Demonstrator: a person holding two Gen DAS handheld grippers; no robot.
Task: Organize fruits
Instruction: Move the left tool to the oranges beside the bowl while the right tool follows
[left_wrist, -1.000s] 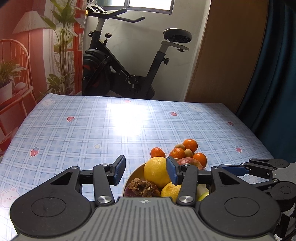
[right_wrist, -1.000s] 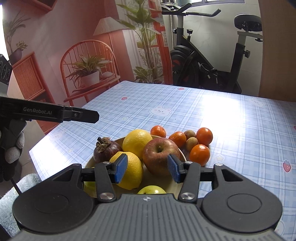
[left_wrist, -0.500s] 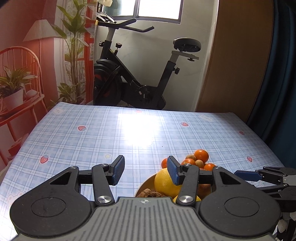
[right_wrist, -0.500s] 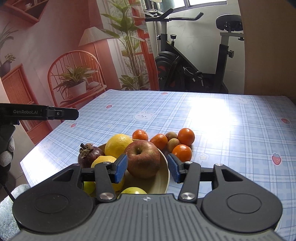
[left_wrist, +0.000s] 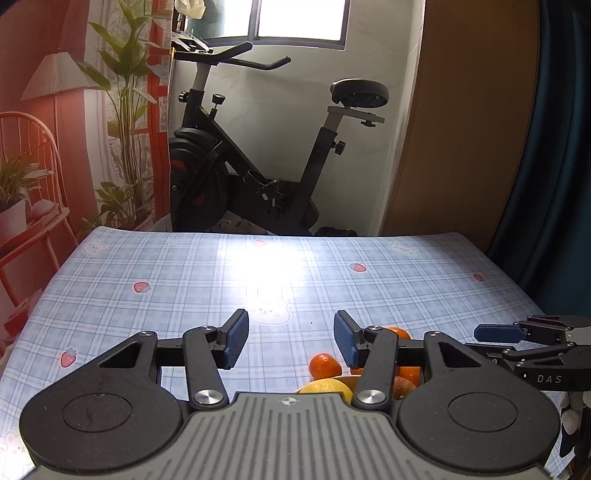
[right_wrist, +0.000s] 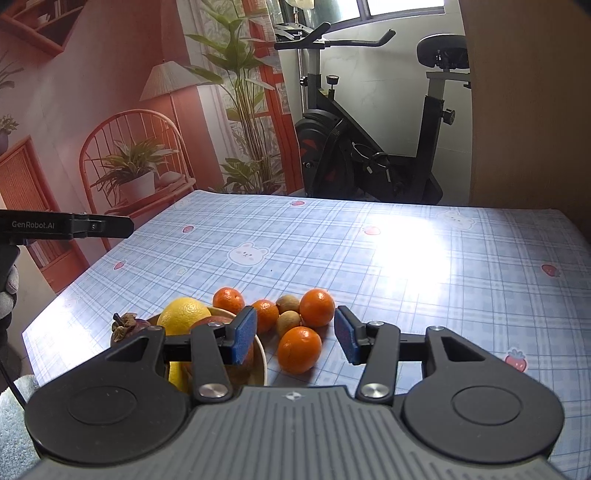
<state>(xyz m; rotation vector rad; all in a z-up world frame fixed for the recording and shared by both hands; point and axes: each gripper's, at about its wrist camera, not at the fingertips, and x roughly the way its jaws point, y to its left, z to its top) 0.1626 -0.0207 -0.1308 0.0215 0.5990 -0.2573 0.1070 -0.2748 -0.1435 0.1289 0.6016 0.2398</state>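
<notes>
Both tongs are up over the worktop (right_wrist: 406, 258) with its blue plaid cloth. In the right wrist view the right tongs (right_wrist: 294, 339) sit low in the middle of the frame, blue pads apart and closing at this moment, nothing pressed between them; the nearest mandarin (right_wrist: 299, 349) shows in the gap but lies on the cloth beyond the tips, untouched. Just above it two small brown fruits (right_wrist: 289, 314) nestle among three more mandarins (right_wrist: 317, 297), all loose on the cloth right of the bowl (right_wrist: 263, 363). The cream bowl at lower left of centre carries a big yellow citrus (right_wrist: 183, 314), with a dark mangosteen (right_wrist: 127, 325) at its left edge; a reddish fruit hides behind the left pad. At the left edge of this frame the left tongs (right_wrist: 125, 227) poke in as a black bar. In the left wrist view the left tongs (left_wrist: 291, 341) hang open and empty over bare cloth, the fruit pile (left_wrist: 325, 365) peeking out at lower right behind the right-hand finger, and the right tongs (left_wrist: 495, 332) enter at the right edge. An exercise bike (left_wrist: 258, 166) stands beyond the worktop's far edge.
</notes>
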